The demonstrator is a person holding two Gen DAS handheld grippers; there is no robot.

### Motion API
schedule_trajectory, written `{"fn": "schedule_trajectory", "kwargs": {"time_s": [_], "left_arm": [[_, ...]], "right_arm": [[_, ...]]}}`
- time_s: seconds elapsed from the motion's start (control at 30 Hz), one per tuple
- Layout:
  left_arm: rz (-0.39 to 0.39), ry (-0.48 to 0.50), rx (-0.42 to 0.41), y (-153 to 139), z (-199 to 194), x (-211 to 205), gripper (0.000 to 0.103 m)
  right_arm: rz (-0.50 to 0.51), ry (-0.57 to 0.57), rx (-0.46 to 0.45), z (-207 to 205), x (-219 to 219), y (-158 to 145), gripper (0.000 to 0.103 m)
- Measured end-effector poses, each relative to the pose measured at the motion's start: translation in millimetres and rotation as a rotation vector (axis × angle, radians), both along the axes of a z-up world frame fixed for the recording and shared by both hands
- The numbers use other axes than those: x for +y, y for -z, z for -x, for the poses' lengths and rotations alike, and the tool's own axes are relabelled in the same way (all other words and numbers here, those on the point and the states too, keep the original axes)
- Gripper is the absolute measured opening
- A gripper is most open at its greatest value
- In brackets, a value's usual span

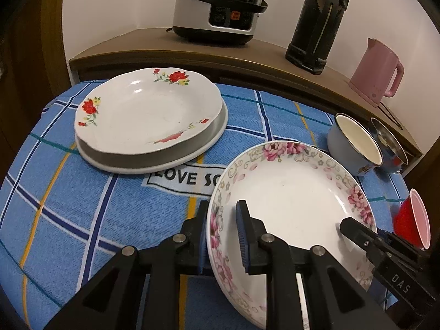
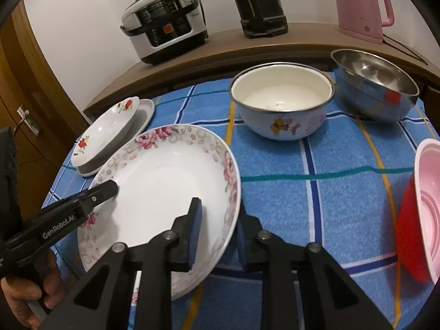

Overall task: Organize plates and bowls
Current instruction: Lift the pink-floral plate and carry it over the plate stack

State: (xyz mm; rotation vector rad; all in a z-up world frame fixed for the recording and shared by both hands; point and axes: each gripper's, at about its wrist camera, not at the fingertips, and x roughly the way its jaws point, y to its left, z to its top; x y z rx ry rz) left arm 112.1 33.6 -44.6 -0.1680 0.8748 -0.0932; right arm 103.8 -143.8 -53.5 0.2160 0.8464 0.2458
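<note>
A white plate with a pink flower rim [image 1: 291, 189] [image 2: 165, 181] lies over the blue checked cloth, and both grippers hold it. My left gripper [image 1: 222, 236] [image 2: 108, 189] is shut on its left rim, one pad inside and one outside. At the opposite rim my right gripper [image 2: 217, 233] [image 1: 346, 224] is shut the same way. Further left, a red-flower plate [image 1: 148, 110] [image 2: 107, 129] sits stacked on a plain white plate [image 1: 192, 154]. An enamel bowl [image 2: 280, 101] [image 1: 354, 143], a steel bowl [image 2: 376, 82] and a red bowl with a pink inside [image 2: 423, 206] [image 1: 412, 220] stand to the right.
Behind the cloth runs a wooden shelf [image 1: 154, 44] with a rice cooker [image 1: 217, 5], a black thermos [image 1: 319, 19] and a pink kettle [image 1: 376, 71]. A person's hand [image 2: 24, 288] grips the left tool's handle. A door with a handle [image 2: 26, 121] is at the left.
</note>
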Motion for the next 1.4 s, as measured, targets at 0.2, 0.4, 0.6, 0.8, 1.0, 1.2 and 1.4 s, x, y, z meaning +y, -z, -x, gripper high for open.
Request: {"fn": "schedule_trajectory", "kwargs": {"time_s": [0.2, 0.4, 0.6, 0.8, 1.0, 1.2, 1.4], "left_arm": [[-0.004, -0.004, -0.034, -13.5, 10.1, 6.7, 0.021], [0.014, -0.035, -0.065, -24.8, 17.2, 25.0, 0.021], [0.023, -0.097, -0.100, -35.8, 17.8, 53.0, 0.021], [0.015, -0.160, -0.134, -46.6, 12.5, 81.0, 0.021], [0.002, -0.197, -0.156, -53.2, -2.5, 100.8, 0.021], [0.014, -0.215, -0.151, -50.1, -30.1, 114.0, 0.021], [-0.009, -0.237, -0.135, -40.5, -60.6, 125.2, 0.021]], "right_arm": [[0.005, -0.002, -0.024, 8.9, 7.0, -12.7, 0.023], [0.006, -0.023, -0.055, 12.7, 19.2, -27.0, 0.023], [0.008, -0.073, -0.096, 5.5, 46.3, -43.4, 0.023], [0.005, -0.125, -0.133, -10.9, 77.2, -54.3, 0.023], [0.003, -0.156, -0.159, -25.8, 101.0, -61.0, 0.023], [0.001, -0.155, -0.179, -54.0, 116.2, -63.0, 0.023], [-0.006, -0.153, -0.160, -84.5, 126.1, -51.6, 0.023]]}}
